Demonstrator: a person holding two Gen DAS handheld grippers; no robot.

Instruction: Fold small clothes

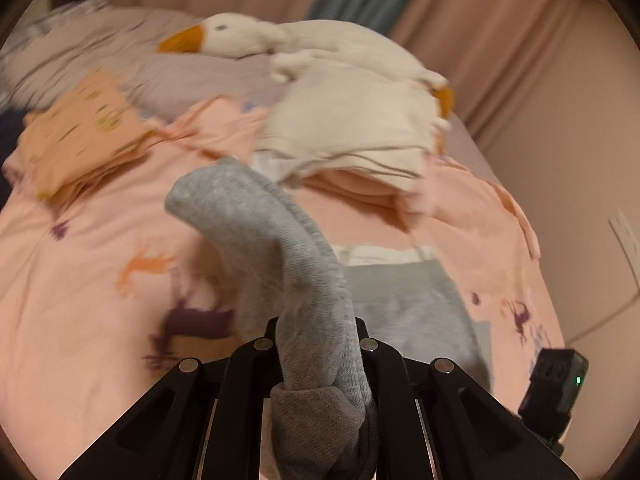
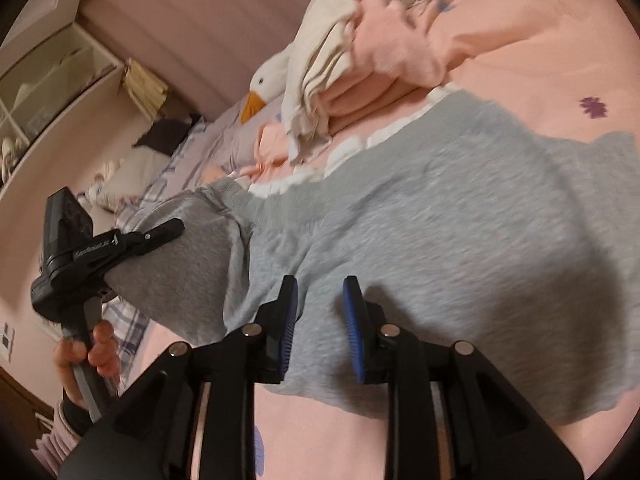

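Left gripper (image 1: 318, 340) clamped on a bunched sleeve or leg of the grey garment (image 2: 440, 240), lifting that end clear of the bed while the rest lies flat. Seen from the right wrist camera as a black tool (image 2: 120, 240) gripping the raised grey fold, with the person's left hand (image 2: 86, 354) wrapped round its handle. Right gripper (image 2: 320, 320) hovering low over the flat body of the garment, blue-padded fingers (image 2: 354, 332) a narrow gap apart with nothing between them. Grey garment spread across the pink bedspread (image 1: 80, 280) printed with orange and purple animal figures, a white scalloped trim (image 2: 360, 140) showing along its far edge. Beyond it, a stack of folded cream and pink clothes (image 1: 360, 148), and to the left a separate folded orange piece (image 1: 80, 140) with small yellow marks. Plush white goose (image 1: 280, 38) with an orange beak lying behind the stack, near the pink curtain (image 1: 500, 40). White shelving (image 2: 52, 80) visible against the wall in the right wrist view. Both views somewhat motion-blurred.
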